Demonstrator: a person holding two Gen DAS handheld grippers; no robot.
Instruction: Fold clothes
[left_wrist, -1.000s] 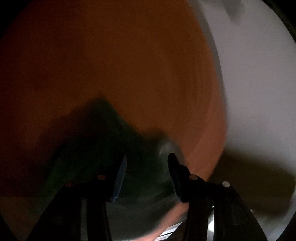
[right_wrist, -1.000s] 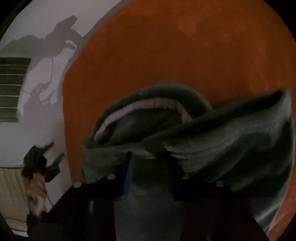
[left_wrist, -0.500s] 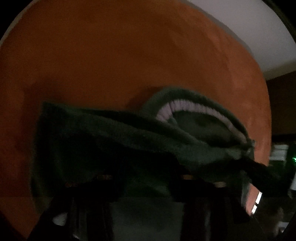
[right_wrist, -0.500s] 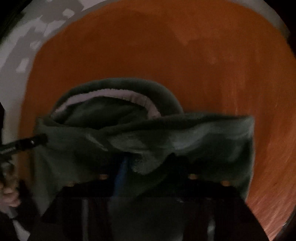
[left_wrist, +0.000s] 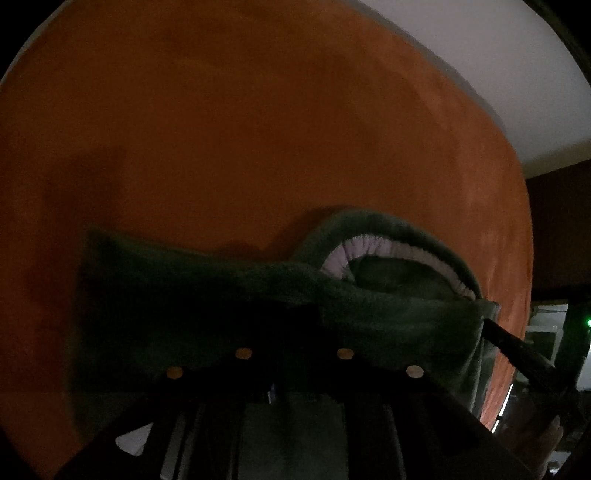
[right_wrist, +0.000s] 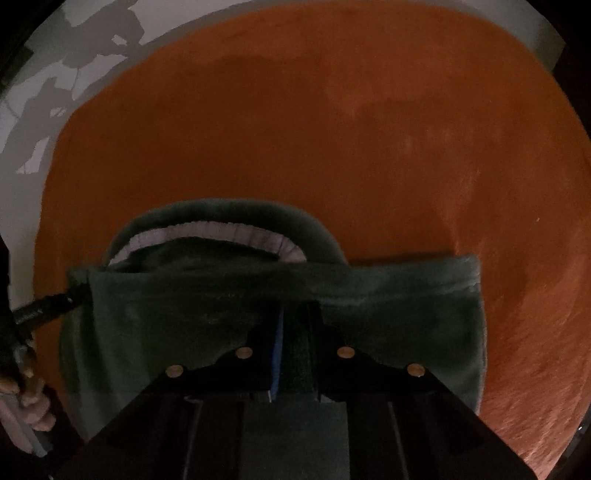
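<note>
**Dark green garment gripped at both ends above the orange cover**

While the scene is dim, the main things read clearly enough. A dark green fleece garment (right_wrist: 388, 306) hangs as a folded band over an orange cover (right_wrist: 295, 129), stretched between the two tools. Its hood (right_wrist: 229, 214) (edged with a pale lilac lining) arches up behind the band's upper edge and lies against the orange surface.

The right gripper (right_wrist: 295, 325) points steeply down, and its jaws are closing on a narrow fold of the green cloth: the fabric shows between a blue pad and the dark finger (right_wrist: 317, 332) opposite, pinched tight. At the left rim of this view the other tool's dark tip meets the garment's corner, with the person's hand (right_wrist: 29, 398) wrapped round its handle below.

The left gripper (left_wrist: 291, 354) is deep in shadow. Its jaws stand narrow, and the green cloth drapes over the tips, so it appears to clamp the band; the pads themselves cannot be made out. At the right of this view the right tool's dark finger runs into the garment's far corner. A pale wall (left_wrist: 498, 66) shows beyond the cover's edge.
</note>
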